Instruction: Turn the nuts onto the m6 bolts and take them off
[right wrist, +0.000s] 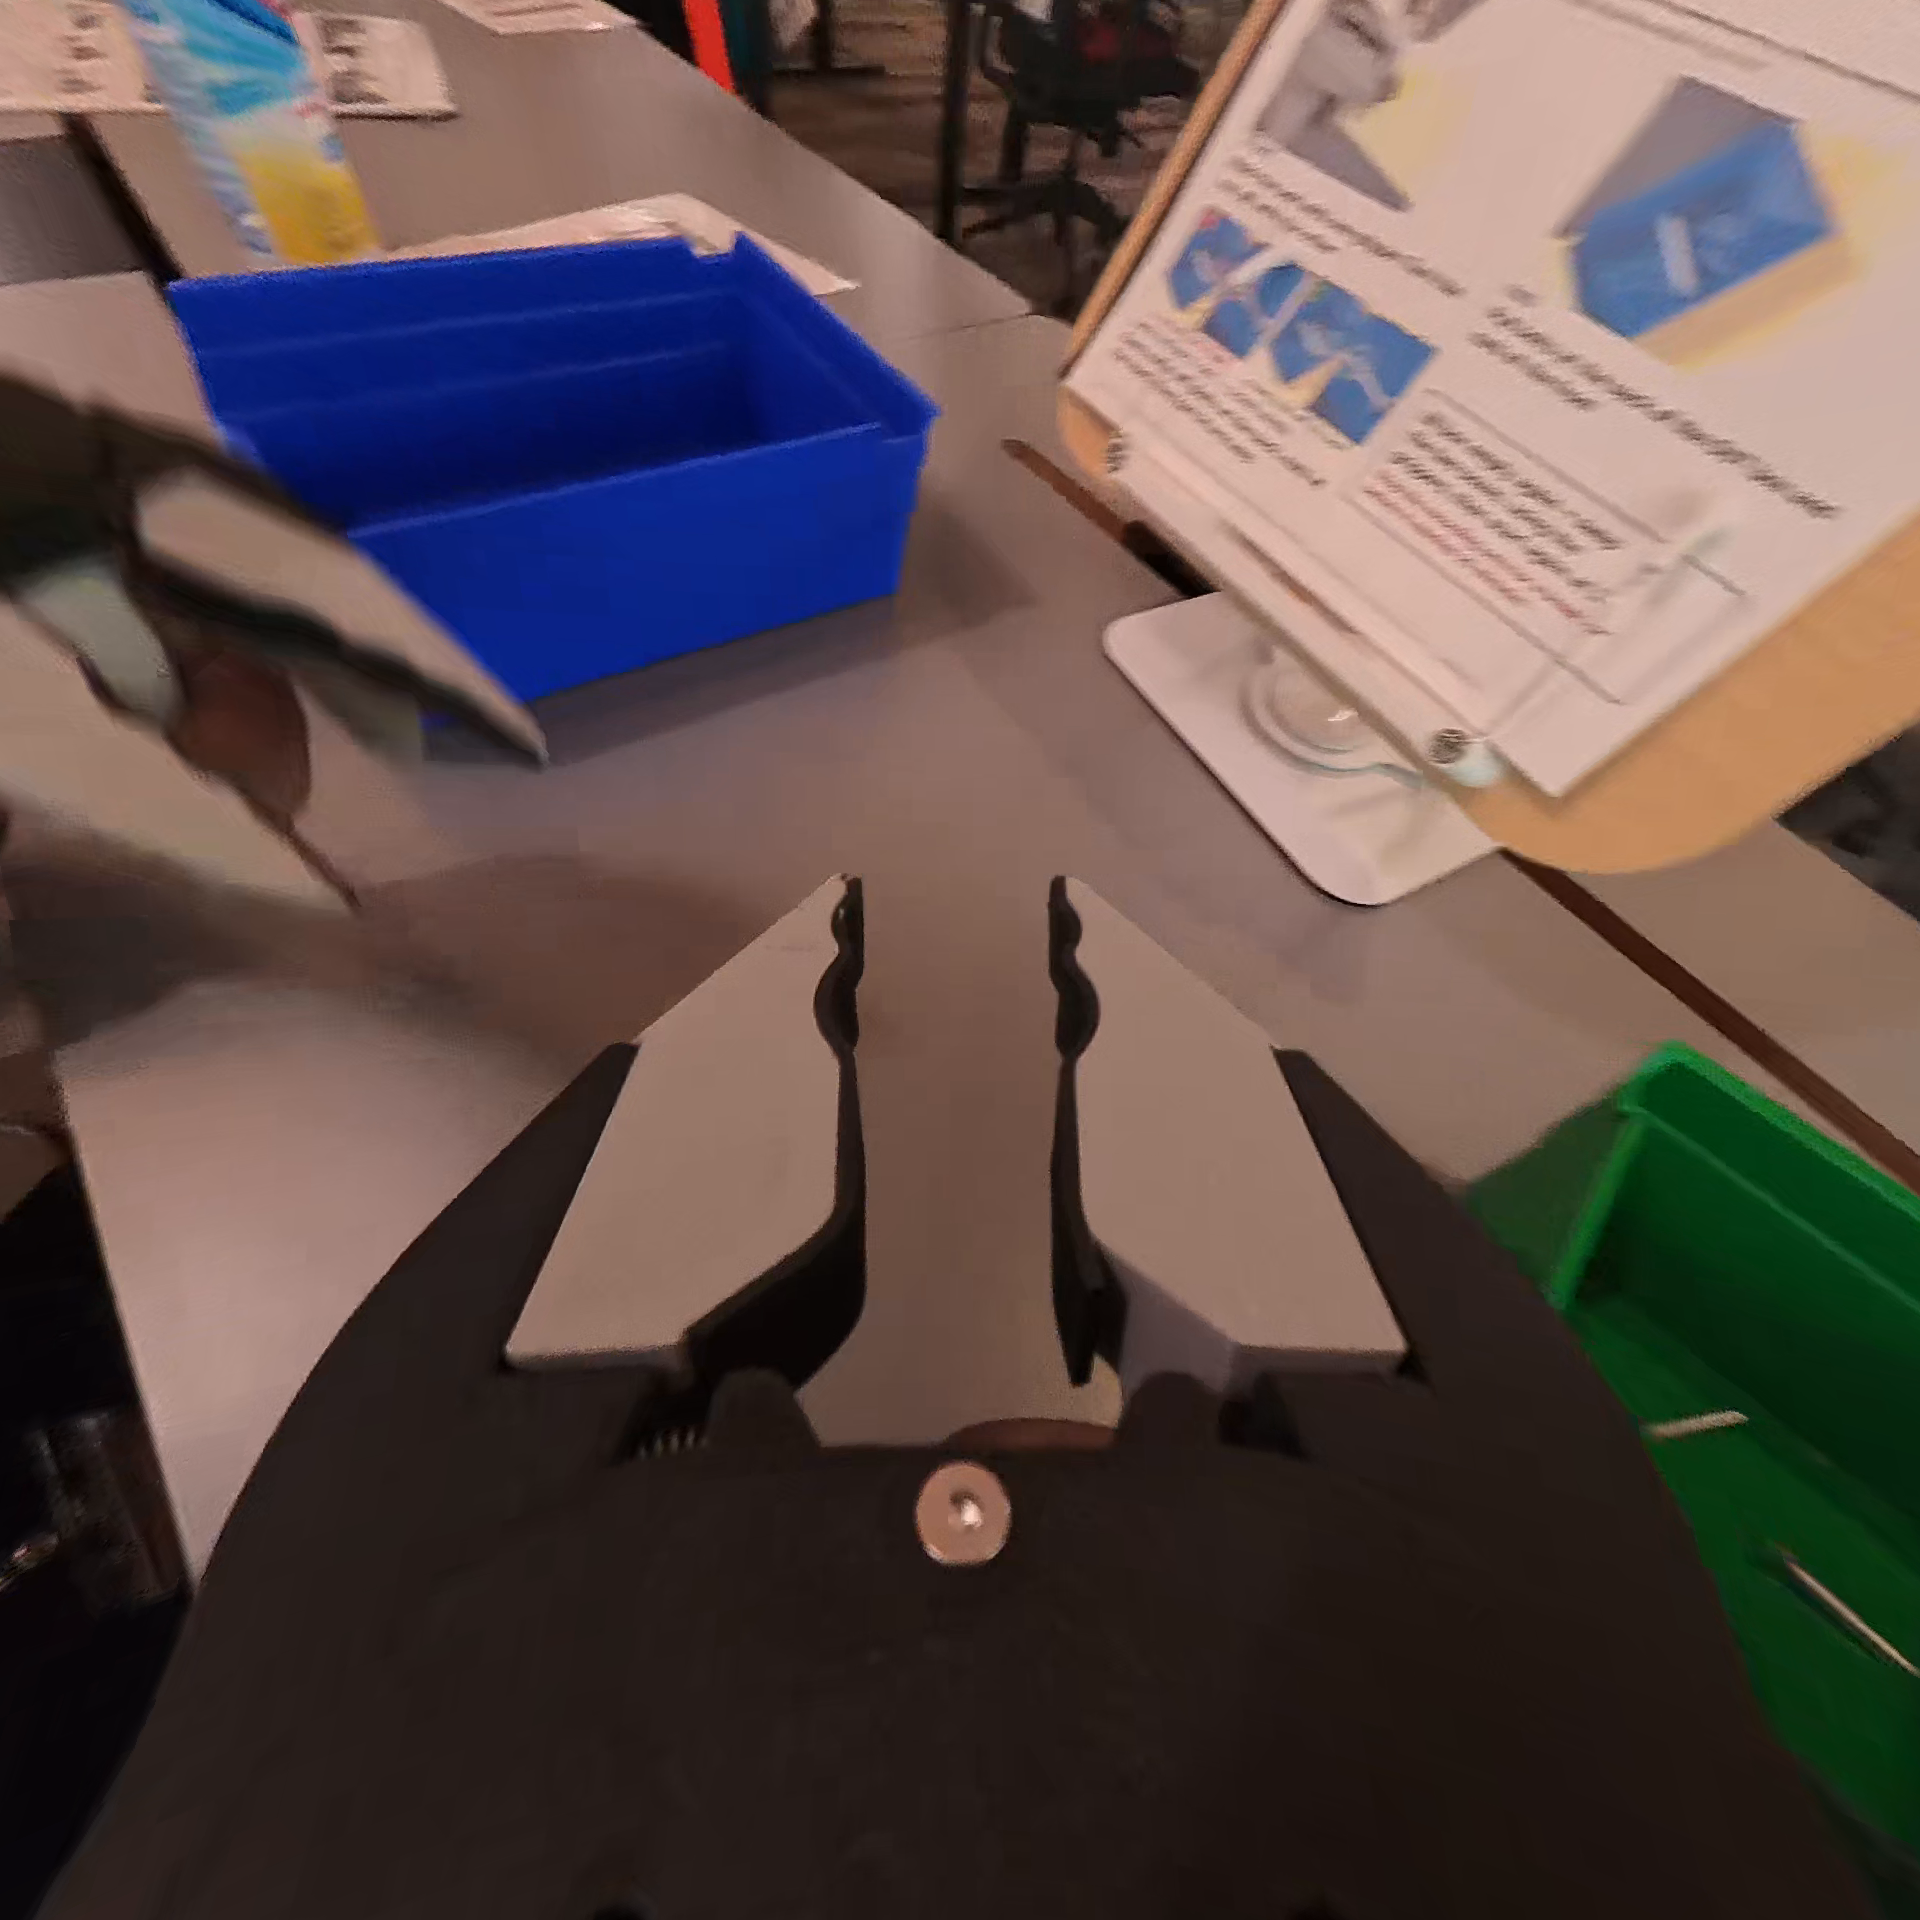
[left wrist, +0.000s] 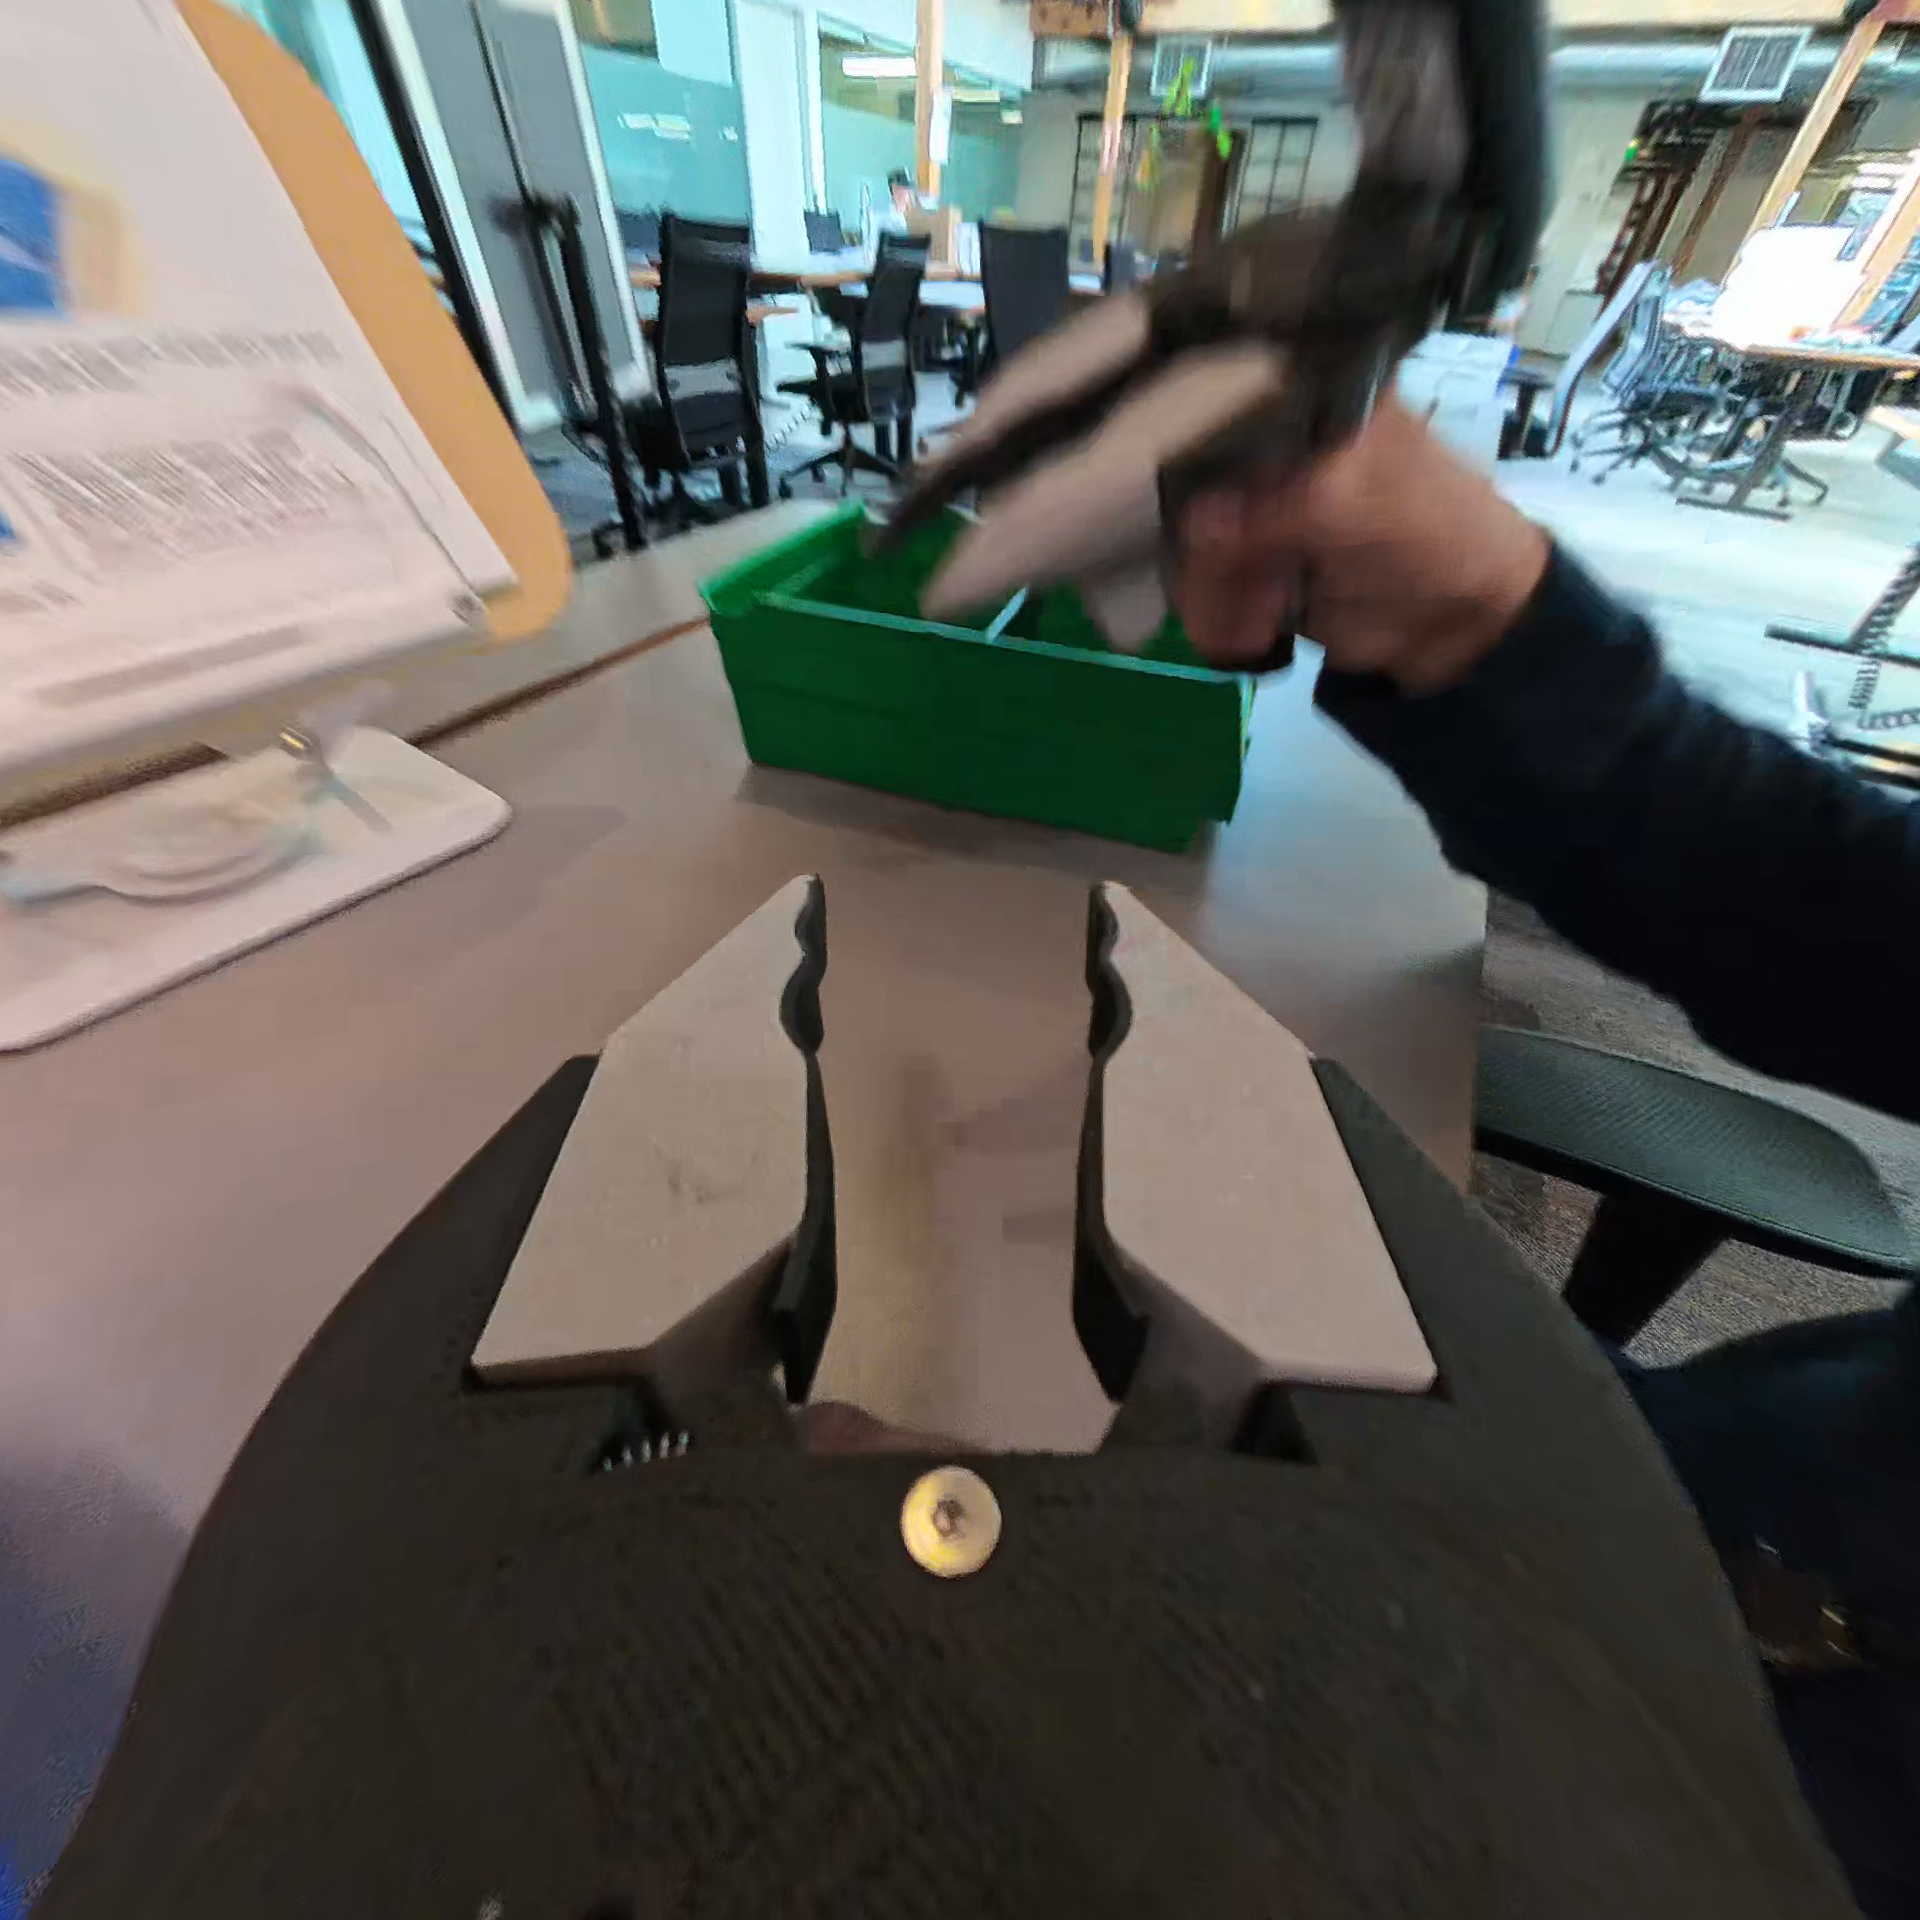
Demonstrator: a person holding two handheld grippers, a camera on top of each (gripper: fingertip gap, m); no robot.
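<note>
left gripper (left wrist: 956, 894) is hanging over the grey table (left wrist: 644, 935) with its jaws spread apart and nothing between them. straight ahead of it sits the green bin (left wrist: 977, 717). the right gripper (left wrist: 935, 551) shows up blurry in the left wrist view, tips angled down over that green bin, held by a hand (left wrist: 1351, 582) in a dark sleeve. in its own view the right gripper (right wrist: 956, 894) has its jaws parted too, empty, table showing through the gap. the green bin (right wrist: 1766, 1351) is off to its right with a couple of thin metal bits inside, probably bolts (right wrist: 1699, 1423), too blurry to be sure. can't spot any nuts. blue bin (right wrist: 623, 540) sits further back, and a white stand (right wrist: 1299, 790) props up a printed sheet (right wrist: 1507, 343).
</note>
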